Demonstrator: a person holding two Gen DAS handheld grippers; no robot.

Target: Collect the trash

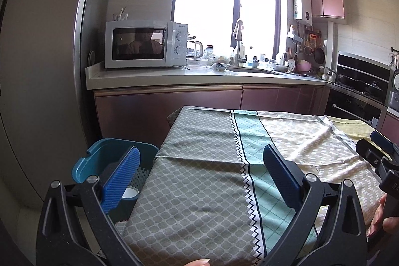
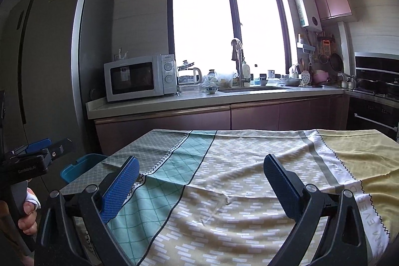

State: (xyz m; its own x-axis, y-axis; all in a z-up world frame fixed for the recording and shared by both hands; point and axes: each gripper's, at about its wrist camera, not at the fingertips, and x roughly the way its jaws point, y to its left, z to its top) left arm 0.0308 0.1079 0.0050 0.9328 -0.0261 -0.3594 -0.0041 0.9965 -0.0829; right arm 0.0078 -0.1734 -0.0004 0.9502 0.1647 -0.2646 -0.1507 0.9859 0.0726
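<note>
A blue trash bin (image 1: 99,161) stands on the floor at the table's left edge, with white items inside it (image 1: 131,192); in the right wrist view only the bin's rim (image 2: 79,166) shows. My left gripper (image 1: 199,153) hangs open over the patterned tablecloth (image 1: 204,166), its left finger in front of the bin. My right gripper (image 2: 200,166) is open above the tablecloth (image 2: 224,178) with nothing between its fingers. No trash shows on the cloth. Each gripper appears at the edge of the other's view, held by a hand (image 2: 27,213).
A kitchen counter (image 1: 174,76) runs behind the table with a microwave (image 1: 144,44), kettle, bowls and sink. A tall fridge (image 2: 49,66) stands at the left. An oven and stove (image 1: 359,81) sit at the right. A bright window is behind.
</note>
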